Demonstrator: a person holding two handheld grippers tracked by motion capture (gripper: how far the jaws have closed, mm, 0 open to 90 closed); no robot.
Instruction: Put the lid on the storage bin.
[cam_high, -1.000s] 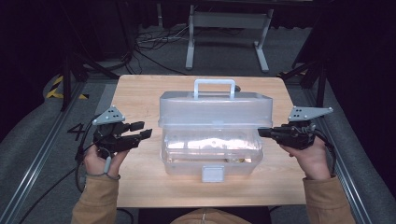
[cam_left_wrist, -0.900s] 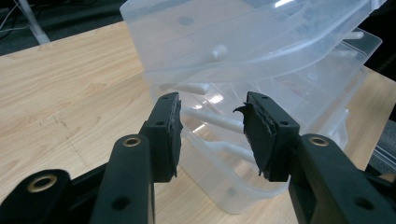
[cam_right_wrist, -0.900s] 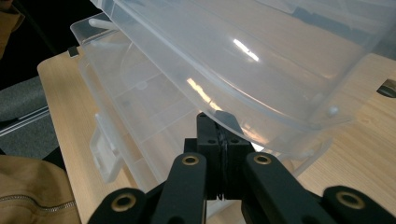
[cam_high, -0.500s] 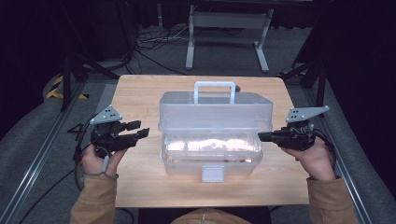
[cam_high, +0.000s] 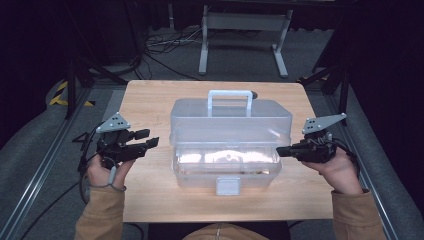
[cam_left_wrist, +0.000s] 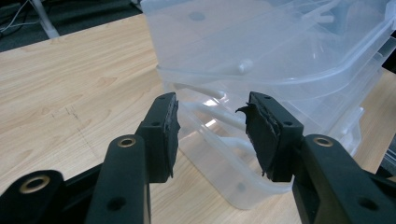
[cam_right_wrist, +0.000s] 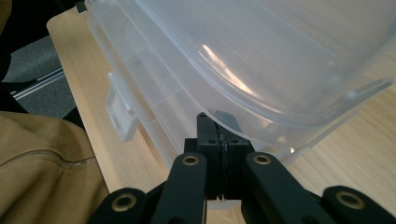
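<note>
A dark room with cables and a metal stand on the grey floor lies beyond a pale wooden table (cam_high: 145, 100). In the high view a clear plastic storage box (cam_high: 230, 135) with a white handle on top and a front latch sits at the table's middle, its lid part raised. The left gripper (cam_high: 141, 139) is held level just beside the box's left end, apart from it. The right gripper (cam_high: 281, 151) points inward at the box's right end, touching it.

In the left gripper view the wood grain runs under the frosted, round-cornered box (cam_left_wrist: 280, 65) — the black jaws stand apart with nothing between them, have just been opening, and their pads (cam_left_wrist: 164, 135) look worn and ragged.

In the right gripper view the jaws are pressed together against the box's (cam_right_wrist: 261, 60) lower rim; whether they pinch an edge I cannot tell. A tan sleeve (cam_right_wrist: 42, 158) shows at left.
</note>
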